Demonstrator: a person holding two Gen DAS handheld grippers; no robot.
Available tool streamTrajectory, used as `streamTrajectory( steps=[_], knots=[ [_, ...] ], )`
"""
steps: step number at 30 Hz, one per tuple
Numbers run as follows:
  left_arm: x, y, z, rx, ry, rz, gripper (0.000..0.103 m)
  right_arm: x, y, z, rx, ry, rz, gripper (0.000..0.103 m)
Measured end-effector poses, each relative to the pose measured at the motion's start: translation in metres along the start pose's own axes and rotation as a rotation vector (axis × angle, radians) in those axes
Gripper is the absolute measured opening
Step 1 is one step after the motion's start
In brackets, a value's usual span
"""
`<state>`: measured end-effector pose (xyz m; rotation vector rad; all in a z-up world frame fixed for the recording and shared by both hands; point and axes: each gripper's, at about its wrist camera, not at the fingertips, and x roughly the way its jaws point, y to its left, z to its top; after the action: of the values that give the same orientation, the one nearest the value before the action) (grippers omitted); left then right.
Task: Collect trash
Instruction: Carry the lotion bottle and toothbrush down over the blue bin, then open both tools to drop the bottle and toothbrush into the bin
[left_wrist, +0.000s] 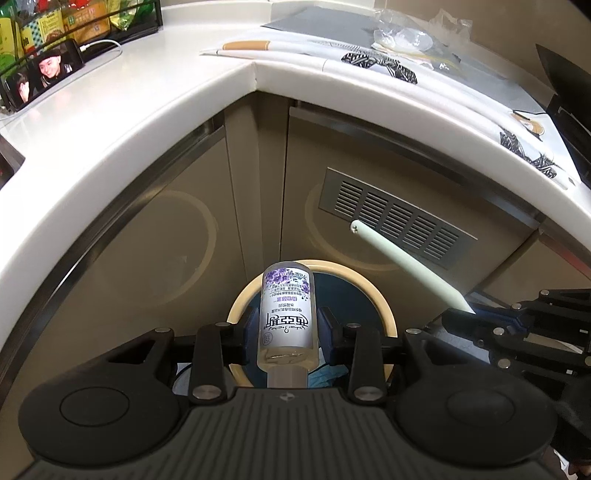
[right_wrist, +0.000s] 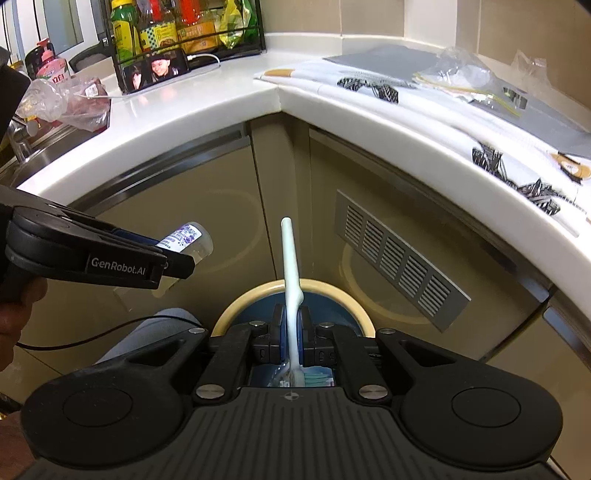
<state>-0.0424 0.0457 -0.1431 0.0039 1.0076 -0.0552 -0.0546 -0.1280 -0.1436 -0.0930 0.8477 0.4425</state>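
Kitchen corner, waste bin (right_wrist: 236, 306) below the counter (left_wrist: 147, 122). We hold both items above the bin: left gripper (left_wrist: 286, 332) clamps a small bottle (left_wrist: 288, 314), right gripper (right_wrist: 291, 328) clamps a toothbrush (right_wrist: 290, 266). Neither dropped yet; plastic wrappers (right_wrist: 458, 70) remain on the counter.

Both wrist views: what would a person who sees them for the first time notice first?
First, the small clear bottle with a purple flower label, clamped in the left gripper above the round bin by the corner cabinet. Next, the pale toothbrush held by the right gripper over the same bin, handle pointing away. Behind, a phone playing a video stands on the white counter.
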Motion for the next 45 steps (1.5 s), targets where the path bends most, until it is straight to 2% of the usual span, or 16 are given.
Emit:
streamTrajectory(
  steps=[20,40,45],
  knots=[
    [0.026,-0.001,-0.003,0.003,0.040,0.011,0.038,0.030,-0.005,-0.009,0.010,0.086,-0.011,0.007],
    [0.082,0.003,-0.009,-0.001,0.141,0.022,0.038,0.076,-0.013,-0.018,0.019,0.198,-0.029,0.007],
    [0.107,0.001,-0.009,0.002,0.176,0.043,0.038,0.101,-0.015,-0.022,0.018,0.234,-0.044,0.007]
  ],
)
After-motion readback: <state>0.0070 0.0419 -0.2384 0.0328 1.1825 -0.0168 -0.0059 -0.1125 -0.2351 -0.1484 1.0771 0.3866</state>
